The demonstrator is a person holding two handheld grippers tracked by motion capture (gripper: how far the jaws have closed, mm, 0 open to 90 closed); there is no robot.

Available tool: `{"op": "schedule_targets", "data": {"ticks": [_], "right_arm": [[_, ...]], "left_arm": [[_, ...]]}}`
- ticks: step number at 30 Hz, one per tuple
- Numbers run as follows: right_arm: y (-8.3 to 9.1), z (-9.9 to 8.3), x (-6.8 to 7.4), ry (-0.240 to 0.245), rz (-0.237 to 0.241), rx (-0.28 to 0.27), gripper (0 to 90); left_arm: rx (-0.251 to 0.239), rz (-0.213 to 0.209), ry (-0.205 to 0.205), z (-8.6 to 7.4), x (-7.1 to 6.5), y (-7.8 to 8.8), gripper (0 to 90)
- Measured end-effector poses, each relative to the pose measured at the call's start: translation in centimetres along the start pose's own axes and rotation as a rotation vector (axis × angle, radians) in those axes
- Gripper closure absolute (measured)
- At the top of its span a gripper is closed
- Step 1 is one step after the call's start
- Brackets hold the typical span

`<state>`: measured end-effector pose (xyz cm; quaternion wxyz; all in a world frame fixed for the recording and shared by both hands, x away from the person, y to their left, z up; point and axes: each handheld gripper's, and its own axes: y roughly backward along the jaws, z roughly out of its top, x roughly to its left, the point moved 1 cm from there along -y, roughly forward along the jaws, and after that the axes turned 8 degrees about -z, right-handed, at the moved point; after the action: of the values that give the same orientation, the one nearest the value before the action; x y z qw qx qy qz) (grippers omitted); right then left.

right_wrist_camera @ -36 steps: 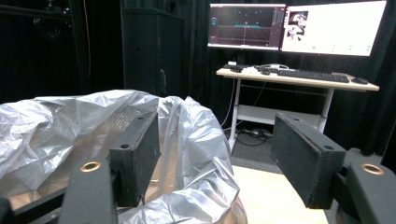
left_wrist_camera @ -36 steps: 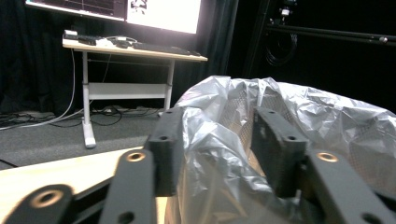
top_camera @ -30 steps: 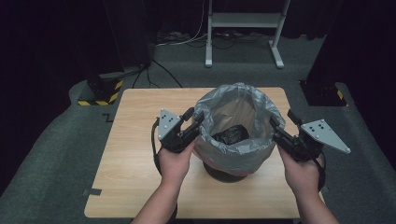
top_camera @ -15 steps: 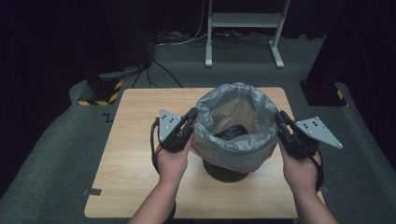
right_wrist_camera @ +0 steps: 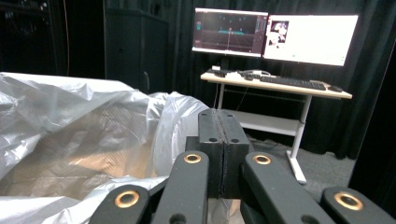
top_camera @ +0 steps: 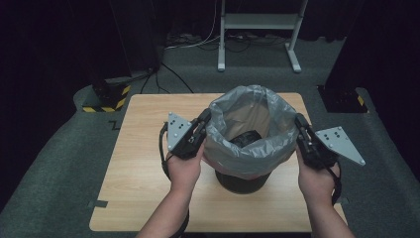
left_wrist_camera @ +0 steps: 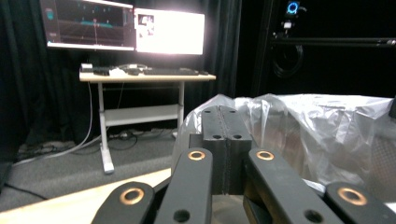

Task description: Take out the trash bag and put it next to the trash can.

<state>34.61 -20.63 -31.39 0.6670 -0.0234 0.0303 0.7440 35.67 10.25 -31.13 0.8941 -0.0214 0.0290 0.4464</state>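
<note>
Overhead forward-down; two close jaw-level views

Bagged bin (top_camera: 247,148) blocks the table (top_camera: 143,148) centre between both hands; left tabletop lies open

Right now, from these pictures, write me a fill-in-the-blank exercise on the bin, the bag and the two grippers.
1. The grey plastic bag lines a dark bin that stands on a ____ table.
2. The left gripper has its jaws pressed ____.
3. In the high view the right gripper sits at the bag's ____ side.
4. Behind the bag, two lit ____ stand on a desk.

Missing words: wooden; together; right; monitors
</note>
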Motion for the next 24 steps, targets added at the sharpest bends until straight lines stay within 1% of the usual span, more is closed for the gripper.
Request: {"op": "schedule_targets", "data": {"ticks": [3, 7, 14, 20, 21, 24], "right_arm": [[0.1, 0.4, 0.0, -0.006, -0.005, -0.020, 89.8], [0.2, 1.0, -0.1, -0.002, -0.015, -0.041, 89.8], [0.5, 2.5, -0.4, -0.020, -0.030, -0.087, 89.9], [0.7, 3.7, -0.1, -0.027, -0.034, -0.125, 90.0], [0.7, 3.8, -0.1, -0.033, -0.032, -0.127, 90.0], [0.7, 4.3, 0.2, -0.041, -0.033, -0.139, 90.0]], "left_arm": [[-0.027, -0.003, -0.005, 0.7, -0.1, 0.0, 89.7], [-0.043, -0.007, -0.011, 1.4, -0.1, 0.0, 89.8], [-0.088, -0.018, -0.028, 3.1, -0.4, 0.0, 89.8], [-0.121, -0.033, -0.038, 4.2, -0.7, 0.1, 89.8], [-0.122, -0.034, -0.047, 4.4, -0.7, 0.1, 89.8], [-0.134, -0.036, -0.042, 4.5, -0.5, 0.4, 89.8]]}}
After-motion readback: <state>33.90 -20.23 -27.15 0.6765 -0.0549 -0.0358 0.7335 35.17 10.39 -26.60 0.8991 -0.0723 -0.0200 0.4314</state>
